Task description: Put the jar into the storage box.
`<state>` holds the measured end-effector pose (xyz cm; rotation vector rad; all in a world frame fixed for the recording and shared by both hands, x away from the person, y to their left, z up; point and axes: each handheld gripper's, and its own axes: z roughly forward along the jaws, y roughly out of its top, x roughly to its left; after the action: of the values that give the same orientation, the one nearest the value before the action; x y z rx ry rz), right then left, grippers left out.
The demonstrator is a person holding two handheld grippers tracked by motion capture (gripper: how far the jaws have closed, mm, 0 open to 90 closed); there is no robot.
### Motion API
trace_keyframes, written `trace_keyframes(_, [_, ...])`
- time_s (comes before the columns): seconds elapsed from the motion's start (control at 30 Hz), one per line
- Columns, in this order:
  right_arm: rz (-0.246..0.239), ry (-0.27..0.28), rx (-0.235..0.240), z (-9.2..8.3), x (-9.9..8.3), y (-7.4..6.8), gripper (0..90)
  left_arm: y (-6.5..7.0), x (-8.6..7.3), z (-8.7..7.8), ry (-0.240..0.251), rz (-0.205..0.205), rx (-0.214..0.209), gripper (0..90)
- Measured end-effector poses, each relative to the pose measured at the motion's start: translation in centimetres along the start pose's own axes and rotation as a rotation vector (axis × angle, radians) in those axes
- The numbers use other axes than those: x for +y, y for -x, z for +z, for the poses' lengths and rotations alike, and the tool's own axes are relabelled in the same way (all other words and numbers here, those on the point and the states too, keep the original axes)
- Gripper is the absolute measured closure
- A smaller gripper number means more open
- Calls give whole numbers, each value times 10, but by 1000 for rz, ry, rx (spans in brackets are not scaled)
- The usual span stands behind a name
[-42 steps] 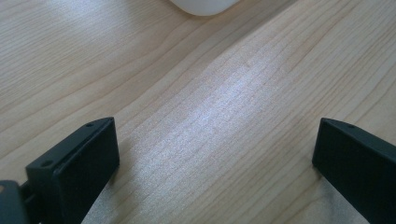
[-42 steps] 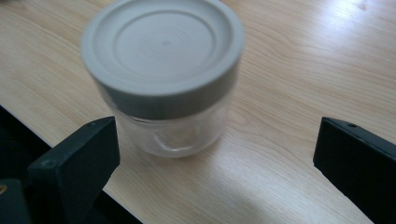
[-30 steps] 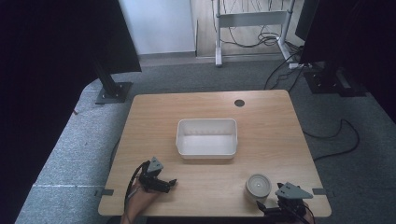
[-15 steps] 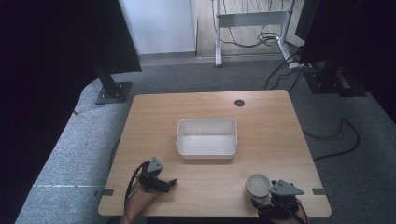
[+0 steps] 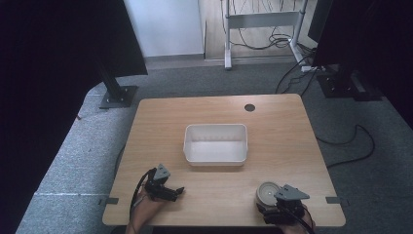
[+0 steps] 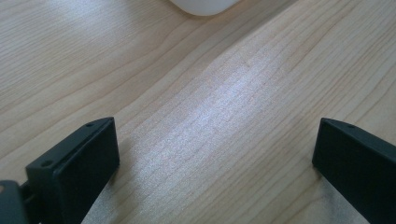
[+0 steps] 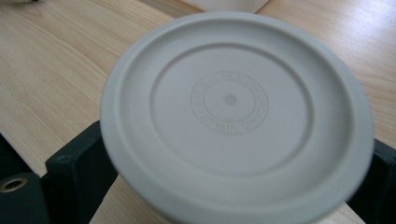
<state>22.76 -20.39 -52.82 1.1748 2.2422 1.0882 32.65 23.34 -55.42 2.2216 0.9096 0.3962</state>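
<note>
left tool (image 5: pixel 176 191) jaws spread wide; right tool (image 5: pixel 271 204) jaws flanking something.

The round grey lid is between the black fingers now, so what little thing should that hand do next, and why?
Probably close the right gripper gently on the round lid. In the right gripper view a black jaw sits at each side of the lid's rim, so it looks lined up, though I cannot tell if they already touch. The white bin sits empty behind it, a likely place to carry it afterwards.

From above I look down on the table (image 5: pixel 292 131); my two jaw cameras sit close over its wood, both catching the tub (image 5: pixel 215 142).
</note>
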Motion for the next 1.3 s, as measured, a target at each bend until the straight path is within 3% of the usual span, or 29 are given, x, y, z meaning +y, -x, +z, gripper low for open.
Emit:
trace_keyframes(0.27, [12, 2, -17, 3, 1, -1, 92, 0, 0, 0, 0, 0, 0, 3])
trace_keyframes(0.53, [56, 17, -44, 1, 2, -3, 94, 0, 0, 0, 0, 0, 0, 3])
trace_keyframes(1.3, [50, 9, -42, 10, 20, -9, 93, 0, 0, 0, 1, -1, 0, 3])
